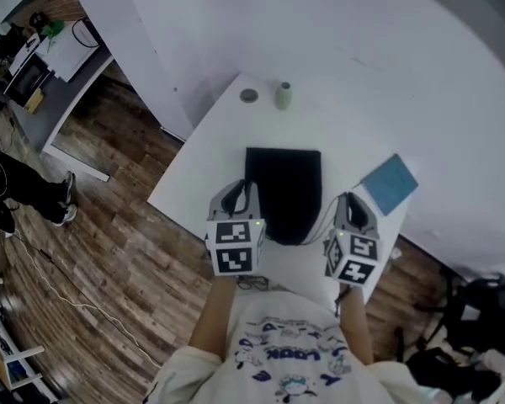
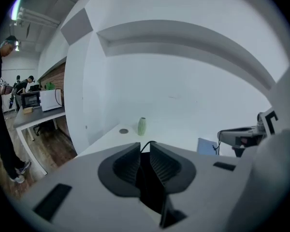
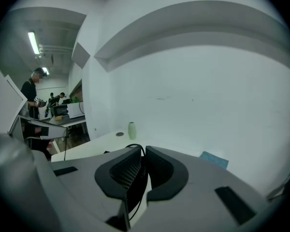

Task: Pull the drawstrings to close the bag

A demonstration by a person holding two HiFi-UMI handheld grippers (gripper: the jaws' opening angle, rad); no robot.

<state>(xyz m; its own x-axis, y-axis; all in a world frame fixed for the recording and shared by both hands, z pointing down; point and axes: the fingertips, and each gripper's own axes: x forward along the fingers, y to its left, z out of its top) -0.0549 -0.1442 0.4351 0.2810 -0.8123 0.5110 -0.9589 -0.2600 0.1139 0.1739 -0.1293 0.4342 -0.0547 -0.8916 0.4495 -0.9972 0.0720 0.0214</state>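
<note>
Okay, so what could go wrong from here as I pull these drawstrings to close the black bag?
1. The left tongs stand slightly apart around the left drawstring, not pinching it. A pull now would likely slip off.
2. The right tongs are clamped on the right drawstring. A one-sided pull could drag the black bag sideways across the table, perhaps toward the flat blue item, instead of cinching it.

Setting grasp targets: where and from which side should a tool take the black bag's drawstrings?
Take each thin drawstring, not the fabric, beside the flat bag's near end, coming in from the near side. Right tool is shut on one; left tool stands slightly open round the other.
</note>
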